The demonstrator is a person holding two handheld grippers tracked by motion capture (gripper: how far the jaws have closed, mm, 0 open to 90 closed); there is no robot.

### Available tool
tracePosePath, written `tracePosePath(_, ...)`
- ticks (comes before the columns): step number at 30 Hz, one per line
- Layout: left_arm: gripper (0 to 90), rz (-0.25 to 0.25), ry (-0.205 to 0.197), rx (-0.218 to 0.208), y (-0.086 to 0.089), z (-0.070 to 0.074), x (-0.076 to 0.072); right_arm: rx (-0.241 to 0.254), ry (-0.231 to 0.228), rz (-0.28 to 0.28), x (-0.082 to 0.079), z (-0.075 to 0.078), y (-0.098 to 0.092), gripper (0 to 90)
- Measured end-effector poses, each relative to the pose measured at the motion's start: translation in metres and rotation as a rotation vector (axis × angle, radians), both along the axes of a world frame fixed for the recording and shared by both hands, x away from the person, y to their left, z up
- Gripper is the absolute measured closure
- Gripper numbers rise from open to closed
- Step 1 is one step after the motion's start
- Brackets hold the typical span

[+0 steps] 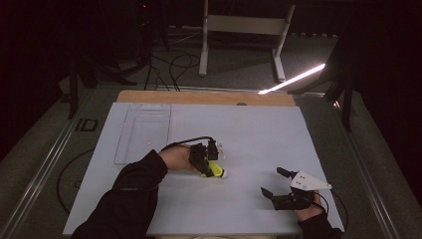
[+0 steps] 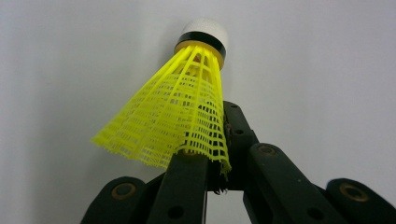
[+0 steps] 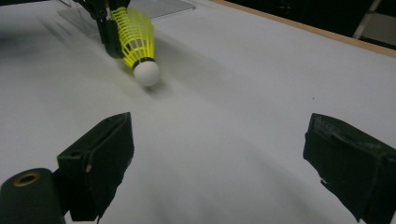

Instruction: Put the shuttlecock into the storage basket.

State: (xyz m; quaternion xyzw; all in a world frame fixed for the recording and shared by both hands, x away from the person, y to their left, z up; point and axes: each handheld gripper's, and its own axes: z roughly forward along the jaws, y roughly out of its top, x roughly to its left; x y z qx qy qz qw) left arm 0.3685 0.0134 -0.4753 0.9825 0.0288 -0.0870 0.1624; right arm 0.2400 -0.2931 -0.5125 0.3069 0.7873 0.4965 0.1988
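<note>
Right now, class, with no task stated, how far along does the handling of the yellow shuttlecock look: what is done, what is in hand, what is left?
Done: the left gripper has closed on the yellow shuttlecock, pinching its mesh skirt, white cork pointing away. In hand: it holds the shuttlecock low over the white table, cork near the surface. Left: unclear; the right gripper waits open and apart, and the clear tray at the table's far left could be a destination.

A white tabletop is seen, edged at its far side by a bare wooden strip; a clear plastic tray is laid flat at about ten o'clock; its contents cannot be made out.
</note>
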Motion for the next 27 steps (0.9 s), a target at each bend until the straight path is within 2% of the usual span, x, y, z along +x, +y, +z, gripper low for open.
tracePosePath(6, 89.2, -0.034, 0.012, -0.029, 0.0, 0.008, -0.002, 0.0, 0.001, -0.001, 0.0, 0.0, 0.0, 8.6)
tracePosePath(8, 89.2, -0.04, 0.001, -0.036, 0.001, 0.011, -0.002, -0.002, 0.002, -0.001, 0.0, 0.0, 0.0, 8.5)
tracePosePath(9, 89.2, -0.039, 0.016, -0.036, 0.001, 0.013, -0.001, -0.003, 0.003, -0.001, 0.0, 0.0, 0.0, 8.5)
tracePosePath(11, 89.2, -0.039, 0.008, -0.041, 0.001, 0.015, -0.002, -0.001, 0.001, -0.001, 0.0, 0.0, 0.0, 8.6)
tracePosePath(12, 89.2, -0.047, 0.023, -0.035, 0.002, 0.016, -0.002, -0.001, 0.001, -0.001, 0.0, 0.0, 0.0, 8.6)
tracePosePath(15, 89.2, -0.048, 0.014, -0.028, 0.002, 0.02, -0.002, -0.003, 0.004, 0.0, 0.0, 0.0, 0.001, 8.6)
tracePosePath(20, 89.2, -0.051, 0.018, -0.041, 0.005, 0.028, -0.002, 0.0, 0.008, 0.003, 0.001, -0.002, 0.001, 8.6)
tracePosePath(27, 89.3, -0.059, -0.006, -0.044, 0.008, 0.039, -0.003, -0.003, 0.01, 0.002, 0.001, -0.002, 0.001, 8.6)
